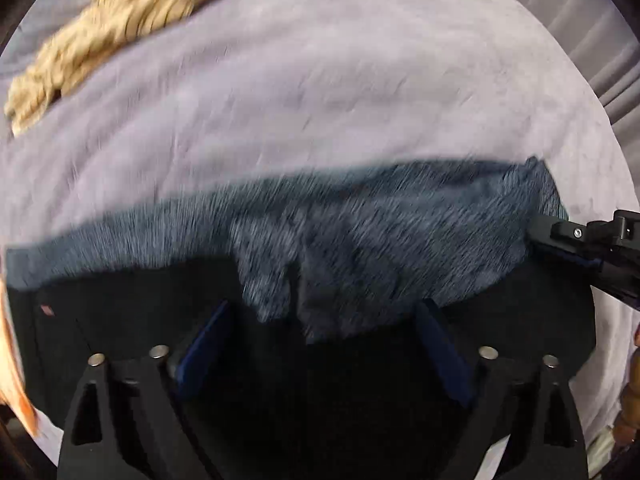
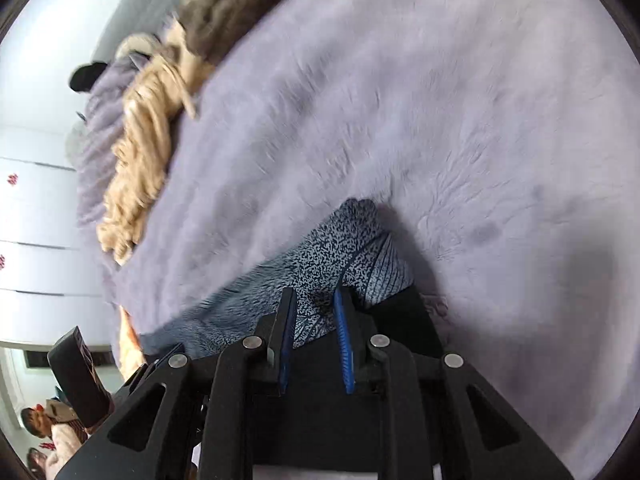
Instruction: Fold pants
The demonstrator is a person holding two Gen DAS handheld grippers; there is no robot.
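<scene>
The pants [image 1: 360, 232] are black with a speckled blue-grey inner side; they lie across the lilac blanket [image 1: 280, 100], motion-blurred. My left gripper [image 1: 324, 312] is open, its blue pads spread wide over the pants' dark part, with a speckled flap between them. My right gripper [image 2: 316, 300] is shut on the speckled edge of the pants [image 2: 344, 248]; the cloth sits between its blue pads. The right gripper also shows at the right edge of the left wrist view [image 1: 560, 236], at the end of the speckled band.
Crumpled tan clothing [image 1: 120, 28] lies at the blanket's far side, also in the right wrist view [image 2: 140, 168], with a brown garment [image 2: 232, 12] beside it. White cabinets [image 2: 36, 240] stand at the left.
</scene>
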